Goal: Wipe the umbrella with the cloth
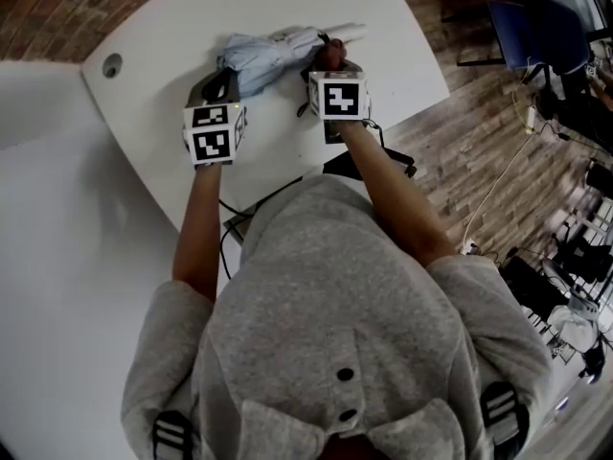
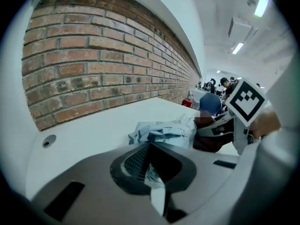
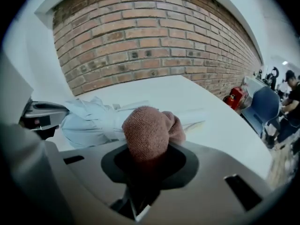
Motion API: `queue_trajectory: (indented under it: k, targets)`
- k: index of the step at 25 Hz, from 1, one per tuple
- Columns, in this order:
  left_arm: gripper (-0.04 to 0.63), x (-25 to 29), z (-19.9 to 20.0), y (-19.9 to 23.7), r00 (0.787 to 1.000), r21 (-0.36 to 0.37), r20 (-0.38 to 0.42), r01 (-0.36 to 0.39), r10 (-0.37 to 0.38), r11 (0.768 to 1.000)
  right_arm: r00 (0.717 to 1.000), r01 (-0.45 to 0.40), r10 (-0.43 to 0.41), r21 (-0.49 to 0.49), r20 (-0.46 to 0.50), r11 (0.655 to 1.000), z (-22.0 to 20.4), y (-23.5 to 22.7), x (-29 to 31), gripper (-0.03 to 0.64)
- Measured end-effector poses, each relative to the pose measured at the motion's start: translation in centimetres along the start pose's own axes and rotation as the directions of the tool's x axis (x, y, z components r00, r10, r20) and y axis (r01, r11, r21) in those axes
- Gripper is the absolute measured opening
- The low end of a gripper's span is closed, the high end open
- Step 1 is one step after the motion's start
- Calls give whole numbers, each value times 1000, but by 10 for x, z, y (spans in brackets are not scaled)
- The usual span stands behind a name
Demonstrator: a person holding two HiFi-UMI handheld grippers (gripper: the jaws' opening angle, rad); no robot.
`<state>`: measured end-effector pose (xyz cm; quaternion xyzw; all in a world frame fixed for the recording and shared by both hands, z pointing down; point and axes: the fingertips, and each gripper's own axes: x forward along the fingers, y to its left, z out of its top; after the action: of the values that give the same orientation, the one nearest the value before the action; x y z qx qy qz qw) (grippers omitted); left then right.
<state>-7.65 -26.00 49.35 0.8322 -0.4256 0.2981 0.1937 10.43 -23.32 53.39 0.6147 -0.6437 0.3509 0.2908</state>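
- Pinning umbrella [image 1: 273,56] fabric, your left tool [image 2: 151,170] is clamped shut, so hold it taut.
- Your right tool [image 3: 140,172] grips the cloth [image 3: 147,128] tight; drag flat along the folds.

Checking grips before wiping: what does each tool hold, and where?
Right tool grips the cloth by a bunched fold; left tool pinches the umbrella's canopy fabric.

Prob. office/lab: brick wall [image 3: 154,36], white desk [image 1: 239,8], blue chair [image 1: 525,32], strip lights [image 2: 238,47].
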Motion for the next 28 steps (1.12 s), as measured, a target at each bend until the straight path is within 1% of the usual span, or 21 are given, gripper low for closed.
queue_trajectory:
  k: [3,6,7,9,12,14,16,17,18,20,22,24,26,27,28]
  targets:
    - [15,2,2,-3,1000,-2,6,16,-16,1000,999,-50,50,7,-4,999,-7,24,-3,100]
    - [15,3,4,-10,999,-13,8,44,-44,999,988,-153,153,-7,8,988,-7,62,-5,100]
    - [15,3,4,-12,998,-16,9,55,-55,998,985,-172,172,-16,11,985,-7,73,-6,100]
    - [15,3,4,-15,998,-22,14,68,-68,997,983,-181,182,-12,5,983,-6,83,-7,100]
    - [15,4,3,-15,997,-48,19,80,-79,996,980,-200,199,36,19,979,-3,84,-8,100]
    - [15,7,1,-16,996,-52,16,84,-83,995,976,-218,216,79,36,973,-3,86,-10,100]
    - [15,8,0,-16,996,-43,13,88,-88,995,966,-257,254,110,39,960,-6,95,-12,100]
    - [15,8,0,-15,996,-44,12,92,-91,995,957,-289,288,105,32,951,-8,104,-14,100]
    - [15,9,0,-15,995,-49,11,95,-94,994,944,-331,330,85,19,940,-10,115,-16,101]
    - [15,10,-1,-14,995,-52,12,100,-100,994,905,-425,425,23,-20,905,-15,139,-20,101]
    - [15,12,0,-14,993,-56,13,114,-114,992,859,-511,509,-25,-53,859,-18,155,-24,101]
    - [15,13,0,-14,992,-75,16,127,-127,989,810,-585,582,-46,-67,809,-17,163,-29,101]
    - [15,10,2,-16,991,-85,19,132,-130,988,759,-651,648,-77,-67,755,-13,168,-40,101]
    - [15,9,2,-16,991,-84,20,133,-132,988,740,-672,670,-102,-65,733,-9,168,-44,101]
    - [15,7,4,-15,991,-82,20,135,-134,987,728,-684,683,-129,-60,718,-3,167,-48,101]
